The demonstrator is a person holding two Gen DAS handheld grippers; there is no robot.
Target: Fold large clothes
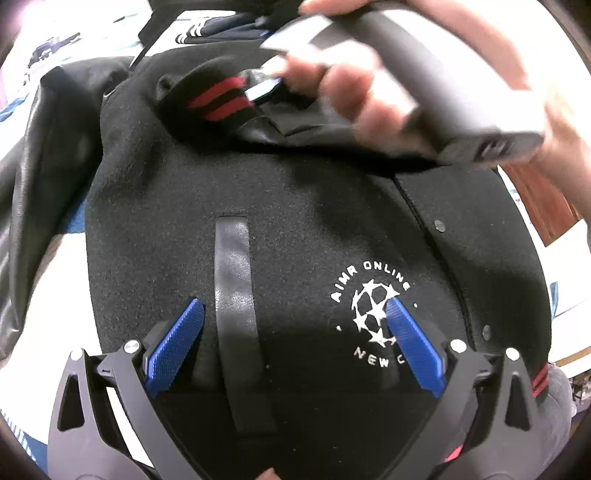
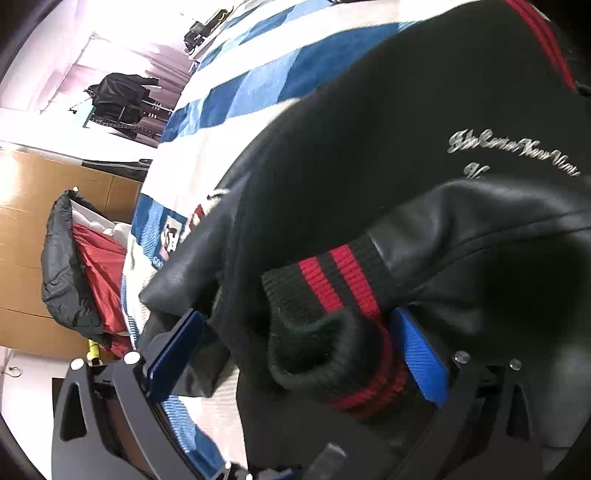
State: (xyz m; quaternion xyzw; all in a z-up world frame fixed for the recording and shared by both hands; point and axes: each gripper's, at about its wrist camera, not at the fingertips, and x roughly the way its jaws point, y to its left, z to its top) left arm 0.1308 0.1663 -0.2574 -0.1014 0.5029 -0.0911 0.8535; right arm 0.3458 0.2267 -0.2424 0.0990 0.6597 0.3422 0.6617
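Note:
A black varsity jacket [image 1: 295,206] with leather sleeves, a white football logo [image 1: 373,314] and red-striped knit cuffs lies face up on a blue-and-white bedspread [image 2: 258,74]. My left gripper [image 1: 295,347] is open and empty, hovering low over the jacket's chest, its blue pads either side of a leather pocket strip [image 1: 234,295]. My right gripper [image 2: 299,354] has its jaws wide around the ribbed cuff [image 2: 332,306] of one leather sleeve [image 2: 480,236], the cuff lying between the blue pads. In the left wrist view that gripper's grey body [image 1: 424,74] and a hand sit over the cuff [image 1: 218,99].
The other leather sleeve [image 1: 48,166] hangs off the left side. More dark clothes [image 1: 207,26] lie beyond the collar. A grey-and-red bag [image 2: 81,273] leans against wooden furniture [image 2: 26,221] beside the bed. A clothes rack [image 2: 118,99] stands far off.

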